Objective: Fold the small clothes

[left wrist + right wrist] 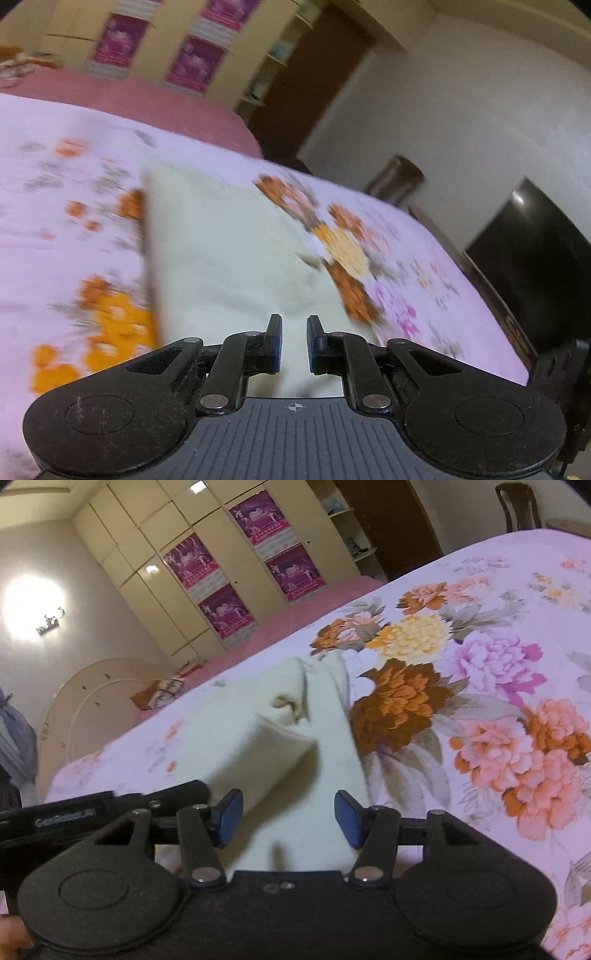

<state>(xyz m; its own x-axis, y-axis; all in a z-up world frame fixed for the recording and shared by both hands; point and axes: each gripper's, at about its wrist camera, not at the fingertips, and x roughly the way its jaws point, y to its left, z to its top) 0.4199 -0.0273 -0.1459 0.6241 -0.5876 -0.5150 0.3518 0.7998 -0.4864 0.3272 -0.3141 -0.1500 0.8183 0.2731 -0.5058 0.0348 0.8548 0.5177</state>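
A cream garment (229, 251) lies on the floral bed sheet (55, 206), blurred in the left wrist view, with a straight edge on its left side. My left gripper (294, 343) hovers over its near end, jaws only a narrow gap apart with nothing pinched between them. In the right wrist view the cream garment (258, 738) is partly folded, one flap lifted into a thick fold and a narrow strip running alongside. My right gripper (288, 819) stands open just above its near end, the blue pads (229, 818) clear of the cloth.
The floral bed sheet (480, 664) spreads to the right. Beyond it are a pink cover (147, 99), a wardrobe with purple posters (236, 605), a dark screen (535, 258) off the bed's right side, a patterned packet (159, 694), and a black device (66, 819) at left.
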